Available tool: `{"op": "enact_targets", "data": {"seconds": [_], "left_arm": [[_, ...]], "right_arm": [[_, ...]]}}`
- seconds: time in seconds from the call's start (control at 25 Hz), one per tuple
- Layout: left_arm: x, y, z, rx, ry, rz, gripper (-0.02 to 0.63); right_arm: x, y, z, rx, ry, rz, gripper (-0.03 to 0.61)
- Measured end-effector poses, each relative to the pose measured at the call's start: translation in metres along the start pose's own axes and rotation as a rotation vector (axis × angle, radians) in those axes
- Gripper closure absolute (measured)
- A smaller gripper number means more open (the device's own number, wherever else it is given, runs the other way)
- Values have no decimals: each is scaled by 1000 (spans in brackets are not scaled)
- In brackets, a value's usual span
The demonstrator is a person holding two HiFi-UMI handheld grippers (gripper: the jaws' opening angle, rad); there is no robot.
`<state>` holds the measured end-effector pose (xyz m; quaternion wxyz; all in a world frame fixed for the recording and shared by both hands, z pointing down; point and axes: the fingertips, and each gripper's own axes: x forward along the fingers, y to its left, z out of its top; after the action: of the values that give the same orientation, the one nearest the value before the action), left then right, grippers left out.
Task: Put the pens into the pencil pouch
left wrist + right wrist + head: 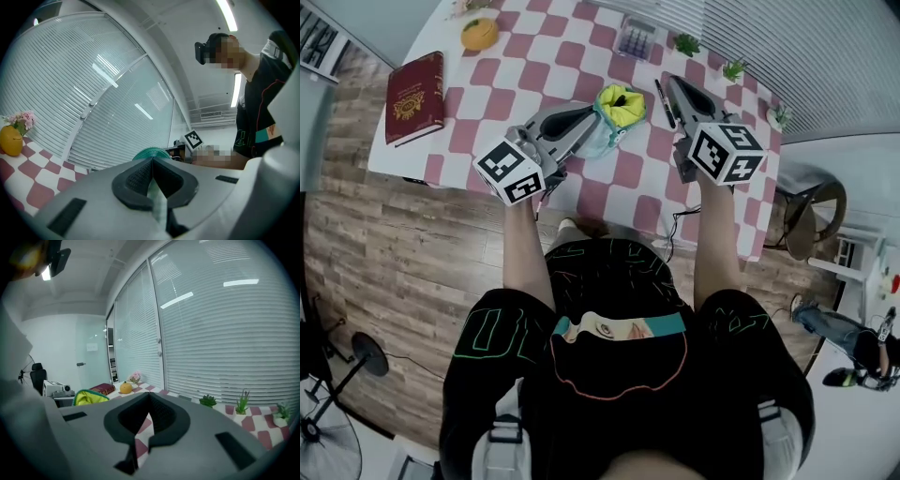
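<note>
The pencil pouch [617, 111], teal outside and yellow inside, lies open-mouthed on the checked table [623, 178]. My left gripper [592, 120] is shut on the pouch's left edge; in the left gripper view pale fabric sits pinched between the jaws, with the teal pouch rim [151, 152] just beyond. A black pen [664, 103] lies on the cloth right of the pouch. My right gripper [673, 84] rests beside the pen, on its right, shut. In the right gripper view nothing shows between its jaws [150, 405], and the pouch [89, 397] is off to the left.
A red book [415, 97] and a yellow fruit [479, 34] lie at the table's far left. A calculator [635, 39] and small potted plants [686, 44] stand along the far edge by the blinds. A chair [811, 220] stands right of the table.
</note>
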<state>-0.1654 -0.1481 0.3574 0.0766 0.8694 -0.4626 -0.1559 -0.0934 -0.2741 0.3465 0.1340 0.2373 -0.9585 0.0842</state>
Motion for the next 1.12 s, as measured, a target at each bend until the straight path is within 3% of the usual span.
{"op": "enact_targets", "data": {"seconds": [0.68, 1.12], "left_arm": [[10, 10, -8, -38, 11, -74, 612], [7, 26, -9, -65, 9, -94, 612]], "right_arm": [[44, -54, -53, -67, 379, -71, 575], [79, -81, -90, -105, 635, -41, 575]]}}
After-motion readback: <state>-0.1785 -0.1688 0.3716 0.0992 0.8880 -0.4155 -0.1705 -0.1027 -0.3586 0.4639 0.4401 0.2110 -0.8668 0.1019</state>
